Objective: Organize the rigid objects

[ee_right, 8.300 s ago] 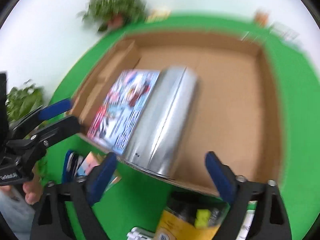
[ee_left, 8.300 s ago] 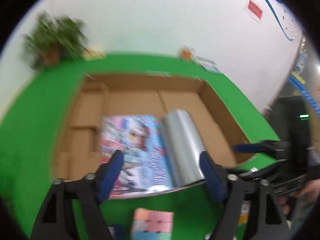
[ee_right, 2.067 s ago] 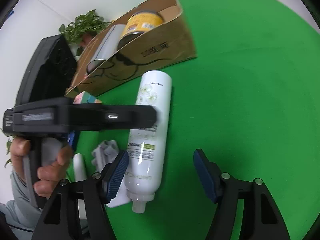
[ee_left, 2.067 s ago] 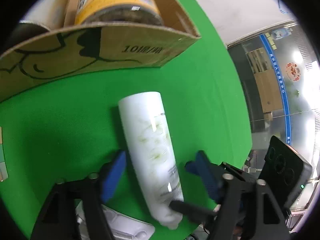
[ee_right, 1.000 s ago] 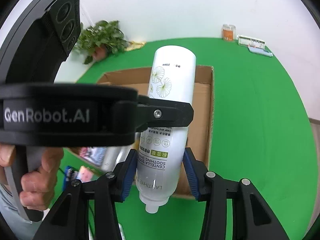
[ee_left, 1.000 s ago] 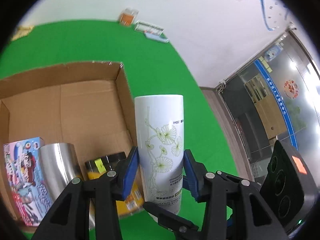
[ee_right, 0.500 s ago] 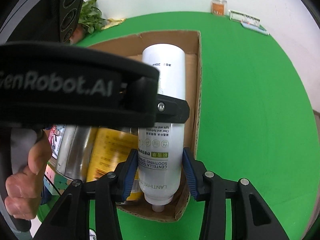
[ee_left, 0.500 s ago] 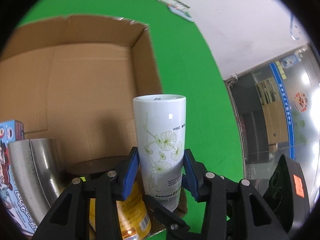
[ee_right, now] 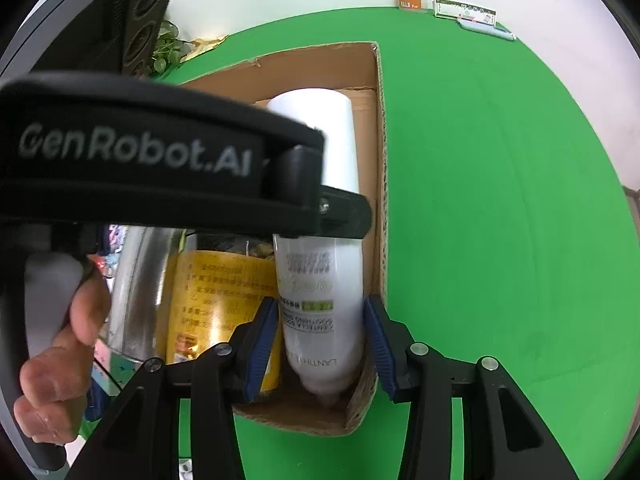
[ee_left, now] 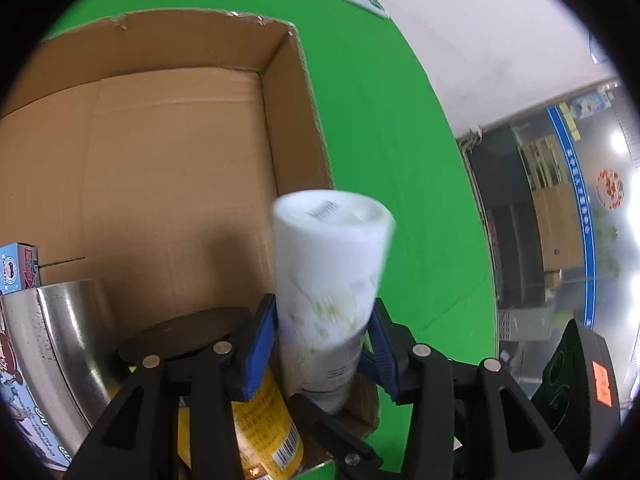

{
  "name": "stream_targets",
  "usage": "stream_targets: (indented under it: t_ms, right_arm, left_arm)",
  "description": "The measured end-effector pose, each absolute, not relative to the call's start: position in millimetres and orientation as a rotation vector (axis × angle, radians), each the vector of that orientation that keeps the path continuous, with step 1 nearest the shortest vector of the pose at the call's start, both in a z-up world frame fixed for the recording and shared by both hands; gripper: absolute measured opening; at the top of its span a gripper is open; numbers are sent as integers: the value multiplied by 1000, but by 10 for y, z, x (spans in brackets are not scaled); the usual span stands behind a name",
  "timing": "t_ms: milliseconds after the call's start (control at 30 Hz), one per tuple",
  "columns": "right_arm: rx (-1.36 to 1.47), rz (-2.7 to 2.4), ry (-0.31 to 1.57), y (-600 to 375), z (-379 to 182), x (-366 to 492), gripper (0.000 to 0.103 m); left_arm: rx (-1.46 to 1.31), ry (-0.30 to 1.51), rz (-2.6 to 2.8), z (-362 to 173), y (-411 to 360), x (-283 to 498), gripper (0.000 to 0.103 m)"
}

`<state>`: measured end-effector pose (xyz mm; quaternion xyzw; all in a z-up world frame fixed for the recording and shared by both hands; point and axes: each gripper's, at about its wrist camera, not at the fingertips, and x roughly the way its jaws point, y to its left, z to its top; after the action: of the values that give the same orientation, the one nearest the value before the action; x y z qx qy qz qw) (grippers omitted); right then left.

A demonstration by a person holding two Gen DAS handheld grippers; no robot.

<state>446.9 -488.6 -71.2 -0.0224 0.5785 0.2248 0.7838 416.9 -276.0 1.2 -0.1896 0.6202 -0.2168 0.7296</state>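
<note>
Now changed against half a second ago: white bottle (ee_left: 332, 280) sits lower in the cardboard box (ee_left: 180, 152), its image blurred in the left wrist view, and its neck end rests in the near right corner of the box, where it earlier hung above the floor.

Left gripper (ee_left: 322, 350): blue pads close against both sides of the bottle's lower body, the left one touching; whether the right pad presses cannot be told through the blur. Fingers (ee_left: 260, 344) set narrow, at bottle width.

Right gripper (ee_right: 322, 344): fingers (ee_right: 378, 344) straddle the bottle near its neck, with a thin gap showing on each side, so contact cannot be told. The right finger stands outside the right wall of the box, the left finger inside it, just beside the yellow can (ee_right: 216, 304).

Bottle position: between both pairs of fingers, lying along the right wall of the box (ee_right: 382, 184), base pointing away from the fingers.

Other contents, left of the fingers: yellow can (ee_left: 260, 432) with dark lid touching the bottle; steel cylinder (ee_left: 56, 344) beyond it; printed carton (ee_left: 16, 272) at the far left edge.

Obstruction: the left gripper's black body (ee_right: 160, 176), marked GenRobot.AI, and the hand (ee_right: 64, 376) holding it cross the right wrist view and cover the bottle's middle.

Surround: green worktop (ee_right: 500, 200); small items against the far wall (ee_right: 464, 10); potted plant (ee_right: 168, 46).
</note>
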Motion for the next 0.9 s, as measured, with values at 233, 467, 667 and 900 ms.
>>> stream_targets:
  t_ms: [233,467,667,900]
  right_arm:
    - [-15,489,1215,-5040,-629,4364,43]
    - [-65,477,1126,-5051,-474,4189,45]
    - [-114,400,906,-5139,-61,3726,79]
    - [-102,330,977,-5236,-473,3631,39]
  left_arm:
    - [-355,1299,-490,232,-2711,4019,46]
    - [-189,966,-396,945,-2068,3272,47]
    - [-101,711,-108,1233,-1136,2471,82]
    - [-45,762,149,698,-236,2256,82]
